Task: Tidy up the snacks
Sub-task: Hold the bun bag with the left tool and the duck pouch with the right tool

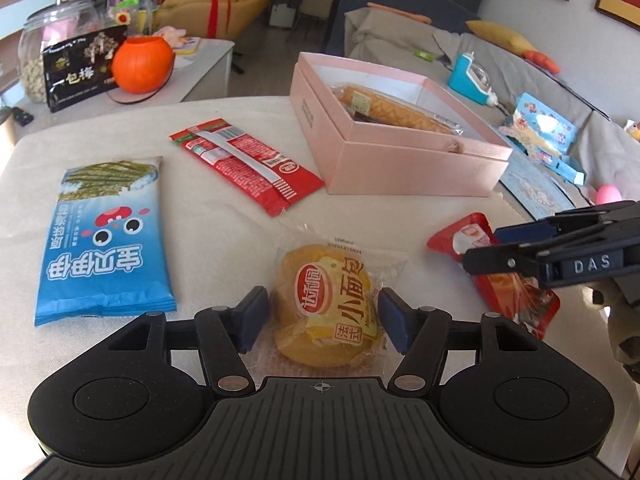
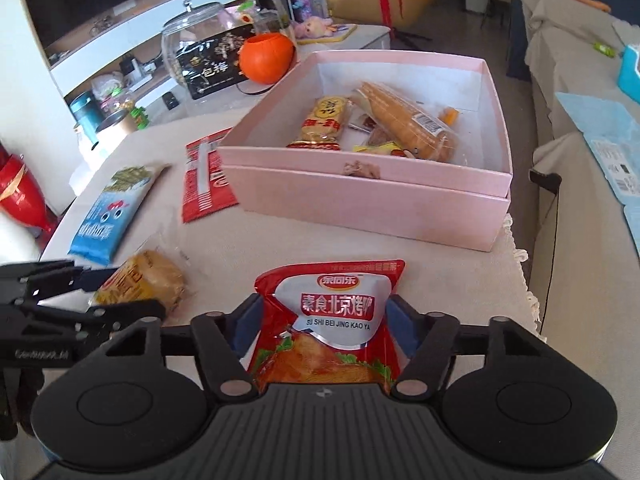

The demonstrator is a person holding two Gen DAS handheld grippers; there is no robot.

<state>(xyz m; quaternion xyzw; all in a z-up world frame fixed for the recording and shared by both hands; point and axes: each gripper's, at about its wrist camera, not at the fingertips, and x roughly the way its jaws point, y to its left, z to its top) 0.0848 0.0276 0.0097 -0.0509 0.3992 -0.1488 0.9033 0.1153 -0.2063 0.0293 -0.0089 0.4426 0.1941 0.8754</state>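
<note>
A pink open box (image 1: 416,172) (image 2: 360,200) stands on the table and holds several snacks, among them a long bread pack (image 2: 408,120). My left gripper (image 1: 322,320) straddles a wrapped yellow bun (image 1: 326,304) (image 2: 148,280) lying on the cloth; its pads (image 1: 254,318) stand apart at the bun's sides. My right gripper (image 2: 324,332) has a red roast-duck snack pouch (image 2: 332,320) (image 1: 472,240) between its fingers; the pads look pressed on the pouch's sides. A blue seaweed pack (image 1: 104,240) and a red pack (image 1: 248,164) lie to the left.
A beige cloth (image 1: 224,232) covers the table. Behind it a side table holds a glass jar (image 1: 52,44), a black box (image 1: 84,68) and an orange pumpkin pot (image 1: 142,64). A sofa with blue items (image 1: 540,132) runs along the right.
</note>
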